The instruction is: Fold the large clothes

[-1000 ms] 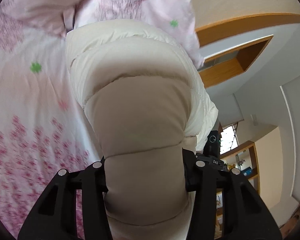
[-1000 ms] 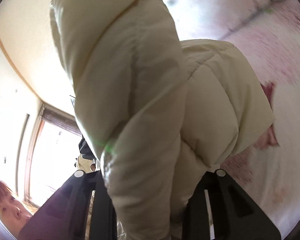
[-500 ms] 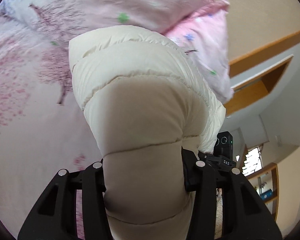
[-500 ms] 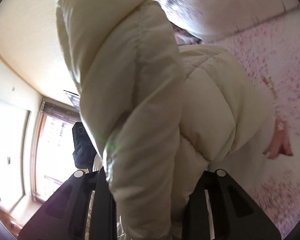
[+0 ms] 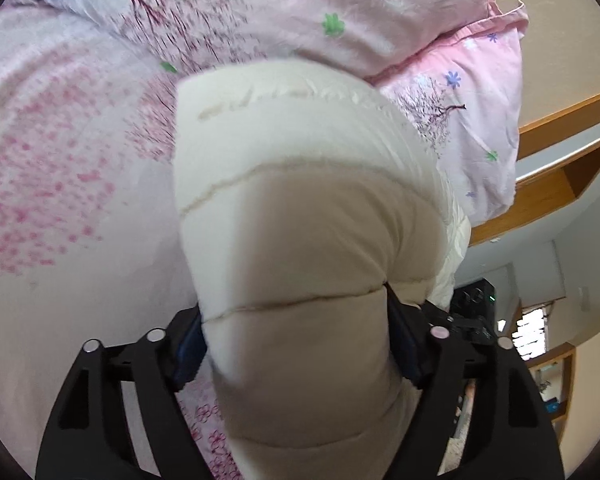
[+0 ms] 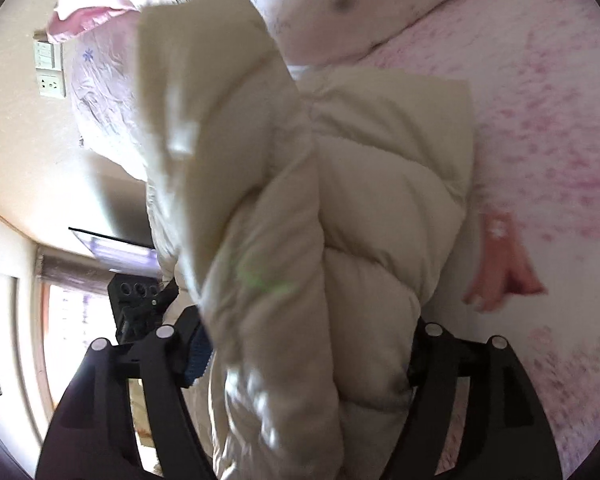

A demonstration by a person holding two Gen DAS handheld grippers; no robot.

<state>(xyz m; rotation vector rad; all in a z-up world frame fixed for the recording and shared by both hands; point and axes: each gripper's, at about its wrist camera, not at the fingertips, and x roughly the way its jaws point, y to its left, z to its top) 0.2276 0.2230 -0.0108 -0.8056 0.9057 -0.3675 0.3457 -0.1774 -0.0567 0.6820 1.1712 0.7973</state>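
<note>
The cream quilted puffer jacket, padded in stitched horizontal channels with a smooth matte shell, hangs over the pink floral bedsheet. The jaws of the left gripper and right gripper have just been opening. Jacket bulk fills both gaps; whether the pads press it cannot be told.

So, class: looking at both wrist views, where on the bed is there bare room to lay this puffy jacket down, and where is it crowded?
Free: the pink floral sheet left of the cream jacket, and again on its right in the right view. Crowded: the far end, where the pillows pile up behind the jacket.
</note>
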